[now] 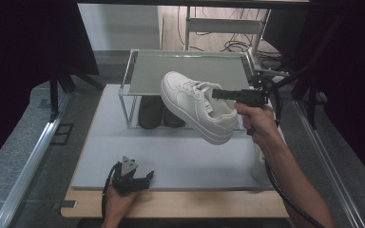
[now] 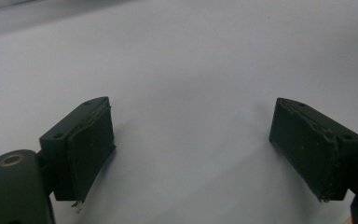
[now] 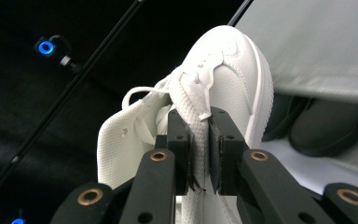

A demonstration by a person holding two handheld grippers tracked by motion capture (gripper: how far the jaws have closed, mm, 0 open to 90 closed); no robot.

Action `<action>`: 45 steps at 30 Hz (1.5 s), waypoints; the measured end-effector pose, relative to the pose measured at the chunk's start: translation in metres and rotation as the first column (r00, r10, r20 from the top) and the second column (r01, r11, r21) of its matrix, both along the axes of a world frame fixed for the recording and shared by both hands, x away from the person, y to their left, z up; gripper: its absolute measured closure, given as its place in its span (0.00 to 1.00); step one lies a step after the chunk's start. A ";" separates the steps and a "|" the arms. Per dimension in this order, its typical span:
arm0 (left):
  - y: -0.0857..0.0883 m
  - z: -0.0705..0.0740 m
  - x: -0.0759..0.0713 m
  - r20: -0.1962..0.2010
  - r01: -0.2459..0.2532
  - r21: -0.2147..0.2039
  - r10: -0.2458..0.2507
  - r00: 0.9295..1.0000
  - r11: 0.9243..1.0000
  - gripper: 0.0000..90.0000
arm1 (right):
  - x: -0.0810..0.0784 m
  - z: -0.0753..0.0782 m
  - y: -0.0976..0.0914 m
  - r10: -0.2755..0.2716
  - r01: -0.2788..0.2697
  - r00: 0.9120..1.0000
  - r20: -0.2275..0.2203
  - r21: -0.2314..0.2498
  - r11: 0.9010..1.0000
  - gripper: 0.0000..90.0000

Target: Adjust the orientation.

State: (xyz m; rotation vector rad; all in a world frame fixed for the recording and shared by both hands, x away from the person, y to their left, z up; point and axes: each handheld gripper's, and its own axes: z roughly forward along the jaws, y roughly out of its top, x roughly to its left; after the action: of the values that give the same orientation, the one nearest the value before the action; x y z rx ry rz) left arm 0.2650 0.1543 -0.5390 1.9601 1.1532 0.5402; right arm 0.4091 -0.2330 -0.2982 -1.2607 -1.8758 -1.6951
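A white sneaker (image 1: pixel 197 107) hangs in the air in front of the shoe rack (image 1: pixel 185 71), toe pointing up and left. My right gripper (image 1: pixel 217 93) is shut on its tongue. In the right gripper view the jaws pinch the tongue of the white sneaker (image 3: pixel 223 88) at my right gripper (image 3: pixel 200 140). A pair of dark shoes (image 1: pixel 159 113) stands on the rack's lower level, also seen as dark shoes (image 3: pixel 326 123). My left gripper (image 1: pixel 142 178) rests low at the near edge of the mat, open; in its own view the left gripper (image 2: pixel 191 144) has bare mat between its pads.
A grey mat (image 1: pixel 171 156) covers the wooden table (image 1: pixel 180 204). The rack's top shelf (image 1: pixel 190 69) is bare. Metal rails (image 1: pixel 28 161) run along both sides. A white object (image 1: pixel 258 166) lies by the right forearm.
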 end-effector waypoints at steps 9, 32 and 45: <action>0.000 0.000 0.000 0.003 -0.003 -0.003 0.003 1.000 1.000 0.15 | 0.029 0.000 0.006 -0.104 0.104 0.995 -0.003 -0.014 0.995 0.89; 0.000 0.000 0.000 0.003 -0.002 0.000 0.002 1.000 1.000 0.15 | 0.086 -0.006 0.032 -0.290 0.289 0.957 0.003 -0.088 0.953 0.88; 0.000 0.000 0.000 0.001 0.000 0.005 0.000 1.000 1.000 0.15 | 0.090 -0.012 0.022 -0.234 0.234 0.972 -0.015 0.000 0.972 0.64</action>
State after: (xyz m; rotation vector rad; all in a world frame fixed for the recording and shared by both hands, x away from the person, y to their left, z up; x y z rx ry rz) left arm 0.2648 0.1543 -0.5390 1.9642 1.1517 0.5444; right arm 0.4994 -0.2109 -0.3097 -1.5424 -1.7738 -1.7946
